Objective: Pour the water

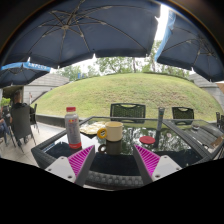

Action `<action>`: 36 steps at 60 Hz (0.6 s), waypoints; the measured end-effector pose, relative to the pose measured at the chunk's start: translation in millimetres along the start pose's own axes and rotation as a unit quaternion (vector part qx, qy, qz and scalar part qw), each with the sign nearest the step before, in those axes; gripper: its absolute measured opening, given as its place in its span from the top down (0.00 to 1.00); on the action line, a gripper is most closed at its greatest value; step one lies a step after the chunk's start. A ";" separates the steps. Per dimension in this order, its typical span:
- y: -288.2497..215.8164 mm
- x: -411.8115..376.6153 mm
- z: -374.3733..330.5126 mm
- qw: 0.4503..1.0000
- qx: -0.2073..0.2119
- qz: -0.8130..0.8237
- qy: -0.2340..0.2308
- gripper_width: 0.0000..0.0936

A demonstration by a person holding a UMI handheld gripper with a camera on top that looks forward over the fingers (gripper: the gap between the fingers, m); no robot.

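Glass worktop [60, 150] carried a red-capped bottle [72, 127] and a cup [113, 131]. Wide open and empty, the hand-held gripper [114, 160] faced the cup. It should probably swing left and square up on the bottle first.

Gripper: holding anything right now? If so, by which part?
Nothing held. The gripper is open; the mug and the bottle stand on the glass table beyond its fingers.

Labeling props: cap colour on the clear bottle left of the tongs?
Red cap on the clear plastic bottle; gripper view.
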State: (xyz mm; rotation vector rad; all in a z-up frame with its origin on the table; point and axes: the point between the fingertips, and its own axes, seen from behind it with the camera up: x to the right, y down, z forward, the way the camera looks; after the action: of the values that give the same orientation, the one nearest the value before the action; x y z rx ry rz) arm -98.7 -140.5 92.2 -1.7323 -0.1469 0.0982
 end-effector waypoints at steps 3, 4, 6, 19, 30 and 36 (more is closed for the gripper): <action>-1.8 -0.5 0.5 1.000 0.005 0.004 0.002 0.14; -2.5 -0.6 1.0 1.000 0.006 0.005 0.003 0.13; -5.6 -2.0 1.4 1.000 0.010 0.001 0.003 0.14; -21.3 -27.5 21.5 0.999 0.017 -0.010 -0.031 0.14; -40.8 -103.4 64.1 0.995 0.031 -0.044 -0.088 0.14; -44.7 -143.1 97.7 0.993 0.027 -0.037 -0.107 0.14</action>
State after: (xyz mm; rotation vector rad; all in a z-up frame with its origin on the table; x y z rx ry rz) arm -256.5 -60.0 117.6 -1.6581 -0.3628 0.2322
